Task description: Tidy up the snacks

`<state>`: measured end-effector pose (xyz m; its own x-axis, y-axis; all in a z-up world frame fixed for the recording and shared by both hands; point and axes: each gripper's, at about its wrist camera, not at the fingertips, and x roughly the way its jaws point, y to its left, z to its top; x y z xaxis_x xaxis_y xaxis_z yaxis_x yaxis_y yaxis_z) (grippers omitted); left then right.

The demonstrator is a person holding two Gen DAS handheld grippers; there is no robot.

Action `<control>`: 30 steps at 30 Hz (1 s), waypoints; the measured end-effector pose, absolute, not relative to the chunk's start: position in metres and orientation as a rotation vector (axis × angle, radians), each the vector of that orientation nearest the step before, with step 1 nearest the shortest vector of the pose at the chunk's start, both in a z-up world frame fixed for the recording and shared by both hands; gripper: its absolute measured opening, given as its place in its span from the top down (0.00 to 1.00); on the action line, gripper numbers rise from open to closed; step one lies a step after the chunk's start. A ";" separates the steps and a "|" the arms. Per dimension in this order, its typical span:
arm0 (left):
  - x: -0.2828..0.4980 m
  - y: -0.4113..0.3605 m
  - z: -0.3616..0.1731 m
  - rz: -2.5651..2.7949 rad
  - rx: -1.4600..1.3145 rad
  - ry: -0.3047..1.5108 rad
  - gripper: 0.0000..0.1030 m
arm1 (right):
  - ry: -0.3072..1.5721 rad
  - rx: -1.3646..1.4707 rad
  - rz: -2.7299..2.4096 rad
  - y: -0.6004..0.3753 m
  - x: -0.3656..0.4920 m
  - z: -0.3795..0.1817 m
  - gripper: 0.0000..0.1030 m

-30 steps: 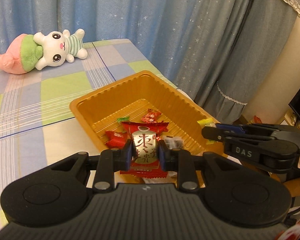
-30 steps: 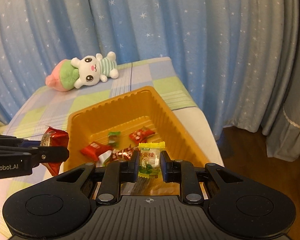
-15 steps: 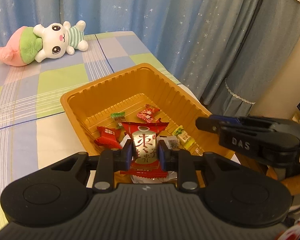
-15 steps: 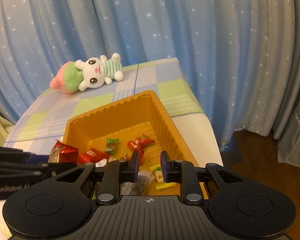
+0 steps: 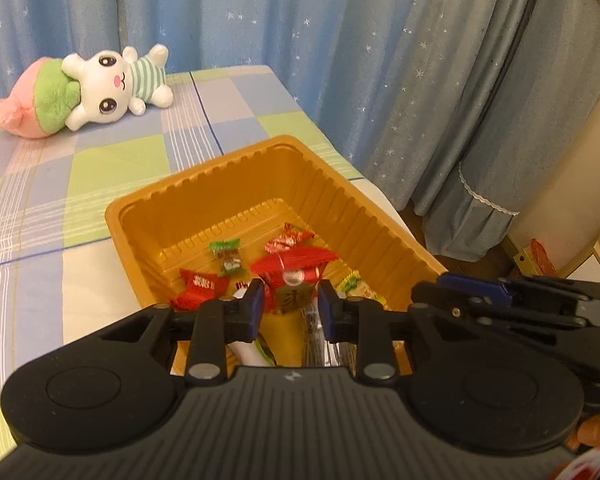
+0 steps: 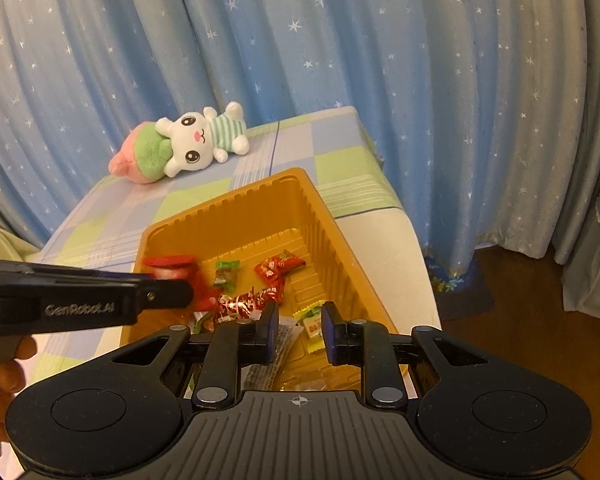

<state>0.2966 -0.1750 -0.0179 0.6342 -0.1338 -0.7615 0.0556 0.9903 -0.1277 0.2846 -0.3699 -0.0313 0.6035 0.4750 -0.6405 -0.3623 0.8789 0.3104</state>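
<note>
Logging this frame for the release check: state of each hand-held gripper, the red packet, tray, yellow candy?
left hand-held gripper: open, over the tray
red snack packet: blurred between the open fingers, apparently dropping
right hand-held gripper: open, holds nothing
orange tray: upright, holding several snacks
yellow candy: lying in the tray
plush bunny: lying on its side

A white plush rabbit [image 5: 116,80] in a green-striped shirt lies on its side at the far end of a bed, pressed against a pink and green plush peach [image 5: 32,100]. The bed is covered by a checked sheet [image 5: 52,184] in pale green, blue and white. Blue curtains [image 6: 340,60] scattered with small white stars hang behind it. Dark wooden floor [image 6: 512,300] shows to the right.
</note>
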 end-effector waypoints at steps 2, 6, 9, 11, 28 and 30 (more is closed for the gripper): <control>0.296 -0.175 -0.016 -0.098 -0.090 0.874 0.64 | 0.786 0.158 0.488 -0.371 0.283 -0.029 0.74; 0.289 -0.171 -0.014 -0.077 -0.096 0.877 0.59 | 0.772 0.183 0.484 -0.374 0.279 -0.026 0.37; 0.278 -0.166 -0.012 -0.056 -0.099 0.879 0.51 | 0.776 0.197 0.498 -0.373 0.276 -0.024 0.34; 0.268 -0.161 -0.010 -0.041 -0.098 0.879 0.42 | 0.790 0.200 0.504 -0.371 0.274 -0.022 0.33; 0.173 -0.076 0.003 0.054 -0.147 0.941 0.23 | 0.861 0.157 0.533 -0.317 0.208 -0.012 0.14; 0.162 -0.063 0.002 0.063 -0.147 0.956 0.23 | 0.874 0.149 0.536 -0.304 0.197 -0.012 0.14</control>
<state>0.1618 -0.0630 0.0019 0.5758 -0.0117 -0.8175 -0.1185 0.9881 -0.0977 0.1966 -0.3036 -0.0124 0.5194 0.5045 -0.6897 -0.3857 0.8586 0.3376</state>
